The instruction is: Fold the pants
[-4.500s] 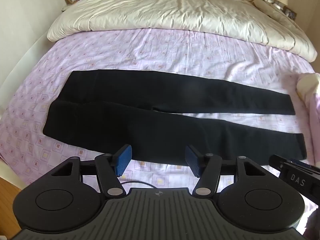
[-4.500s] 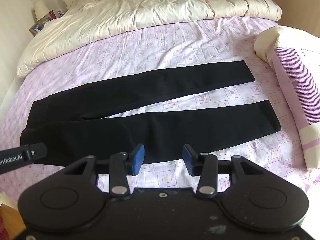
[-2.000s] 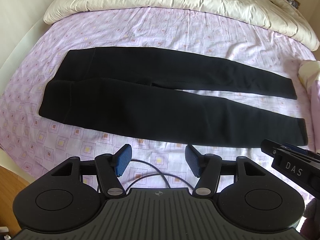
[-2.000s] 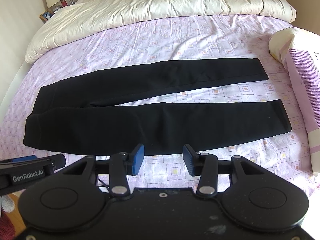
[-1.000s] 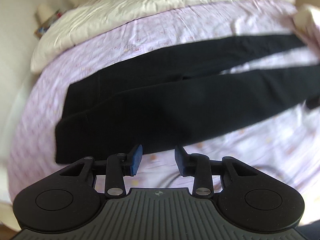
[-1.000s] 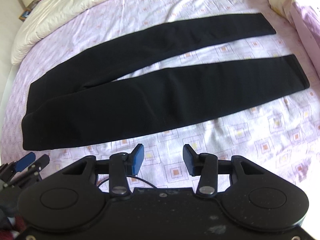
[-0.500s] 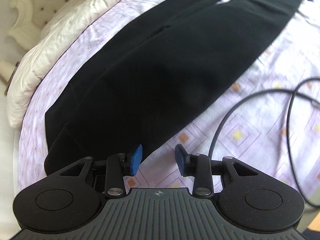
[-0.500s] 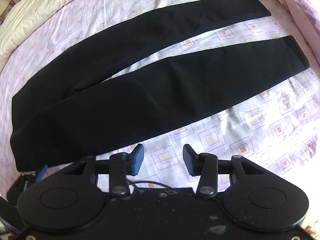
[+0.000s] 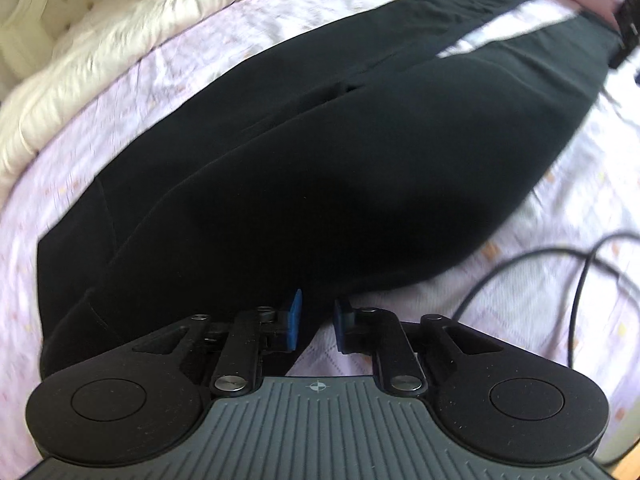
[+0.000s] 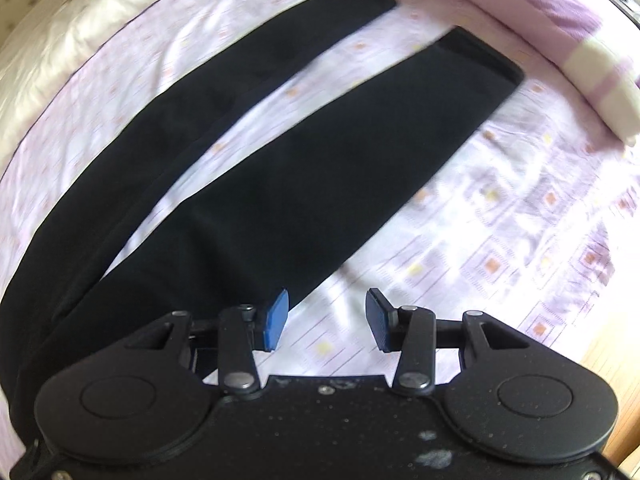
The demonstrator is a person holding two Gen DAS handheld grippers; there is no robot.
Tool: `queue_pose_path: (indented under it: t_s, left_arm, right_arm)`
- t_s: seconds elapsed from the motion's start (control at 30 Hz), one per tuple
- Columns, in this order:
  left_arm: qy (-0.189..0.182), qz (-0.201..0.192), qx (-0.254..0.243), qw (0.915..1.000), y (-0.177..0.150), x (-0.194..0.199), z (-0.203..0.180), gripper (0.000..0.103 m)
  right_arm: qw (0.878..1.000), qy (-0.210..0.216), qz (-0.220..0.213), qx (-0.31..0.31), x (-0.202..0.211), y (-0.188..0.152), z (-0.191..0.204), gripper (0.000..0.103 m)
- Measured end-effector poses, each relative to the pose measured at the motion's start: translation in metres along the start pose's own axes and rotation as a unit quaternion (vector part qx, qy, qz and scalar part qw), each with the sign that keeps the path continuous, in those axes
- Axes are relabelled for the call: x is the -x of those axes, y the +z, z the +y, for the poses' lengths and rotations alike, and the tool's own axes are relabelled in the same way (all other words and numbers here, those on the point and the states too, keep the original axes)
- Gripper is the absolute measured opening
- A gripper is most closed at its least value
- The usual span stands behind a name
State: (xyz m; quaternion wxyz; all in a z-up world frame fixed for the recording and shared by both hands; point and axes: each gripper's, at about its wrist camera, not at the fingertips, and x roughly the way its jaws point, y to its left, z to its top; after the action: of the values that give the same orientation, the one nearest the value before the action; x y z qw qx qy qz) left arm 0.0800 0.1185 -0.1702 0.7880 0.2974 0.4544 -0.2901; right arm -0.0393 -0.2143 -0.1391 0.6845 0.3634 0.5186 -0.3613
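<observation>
Two grippers low over bed (image 10: 520, 216). Left gripper (image 9: 316, 320): jaws just closing, pinching near edge of pants (image 9: 320, 168) between pads. Right gripper (image 10: 328, 316): jaws open, nothing between; pants leg just beyond left pad.

Each camera sits on its own gripper and looks steeply down along the fingers, close over the near edge of the bed (image 9: 568, 184). The left wrist view hangs over the waist end of the black pants (image 9: 320, 168); the right wrist view hangs further right, over the leg ends. Both share the pants, the lilac sheet and the cream duvet (image 10: 60, 32) at the far side
</observation>
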Motion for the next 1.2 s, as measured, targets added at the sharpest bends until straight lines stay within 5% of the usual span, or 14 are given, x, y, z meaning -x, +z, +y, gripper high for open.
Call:
queue_pose_path:
  t_s: [0.17, 0.4, 0.47, 0.5, 0.53, 0.9, 1.2]
  left_arm:
    - [0.004, 0.022, 0.056, 0.9982, 0.003, 0.001, 0.007, 0.014]
    - [0.026, 0.040, 0.114, 0.9923, 0.013, 0.005, 0.009, 0.012]
    - [0.029, 0.039, 0.127, 0.9908, 0.016, 0.011, 0.013, 0.010]
    - [0.032, 0.036, 0.131, 0.9902, 0.018, 0.016, 0.015, 0.009]
    - [0.034, 0.032, 0.136, 0.9896, 0.020, 0.021, 0.018, 0.009]
    - [0.055, -0.017, 0.149, 0.9872, 0.088, 0.055, 0.072, 0.009]
    - [0.053, 0.010, 0.159, 0.9858, 0.161, -0.019, 0.110, 0.009]
  right_arm:
    - [0.998, 0.001, -0.002, -0.058, -0.026, 0.029, -0.037, 0.046]
    - [0.983, 0.064, 0.018, -0.169, -0.054, 0.051, -0.078, 0.048]
    - [0.978, 0.101, 0.009, -0.184, -0.049, 0.053, -0.082, 0.033]
    - [0.976, 0.118, 0.008, -0.185, -0.046, 0.056, -0.083, 0.005]
    - [0.974, 0.130, 0.005, -0.185, -0.041, 0.060, -0.083, 0.004]
    - [0.975, 0.192, -0.052, -0.102, 0.008, 0.140, -0.024, 0.005]
    - [0.986, 0.153, -0.047, -0.037, -0.048, 0.215, 0.052, 0.005]
